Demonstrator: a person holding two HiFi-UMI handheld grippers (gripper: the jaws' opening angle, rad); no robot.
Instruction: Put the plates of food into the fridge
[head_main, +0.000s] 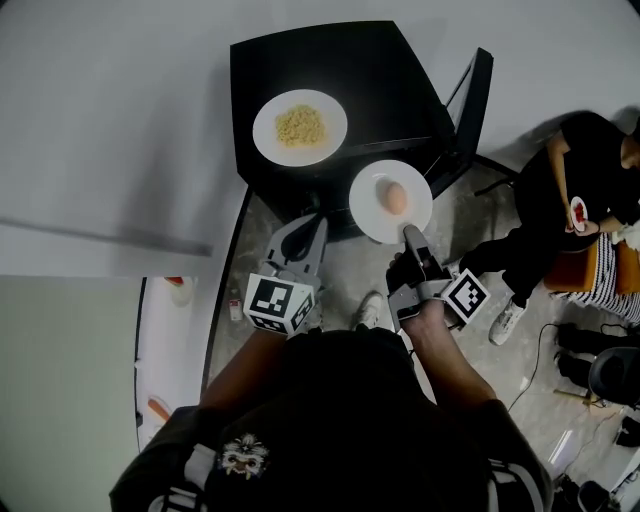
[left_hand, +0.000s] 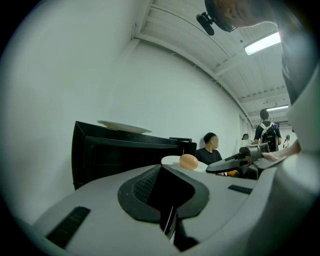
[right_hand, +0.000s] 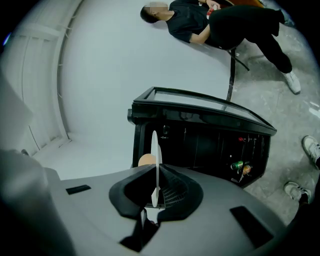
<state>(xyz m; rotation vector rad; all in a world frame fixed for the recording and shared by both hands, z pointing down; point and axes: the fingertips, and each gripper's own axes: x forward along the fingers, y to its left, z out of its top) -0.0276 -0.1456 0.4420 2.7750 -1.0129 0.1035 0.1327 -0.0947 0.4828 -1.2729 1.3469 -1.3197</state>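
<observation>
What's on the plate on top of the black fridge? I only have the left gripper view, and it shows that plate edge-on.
Observer: The head view shows a heap of yellow noodles in the middle of that plate.
Operator: Is the right claw really gripping the plate with the egg?
Observer: Yes. In the right gripper view the right claw is shut on the rim of the egg plate.
Operator: Is anything inside the fridge?
Observer: The right gripper view shows what look like drink cans inside the fridge.
</observation>
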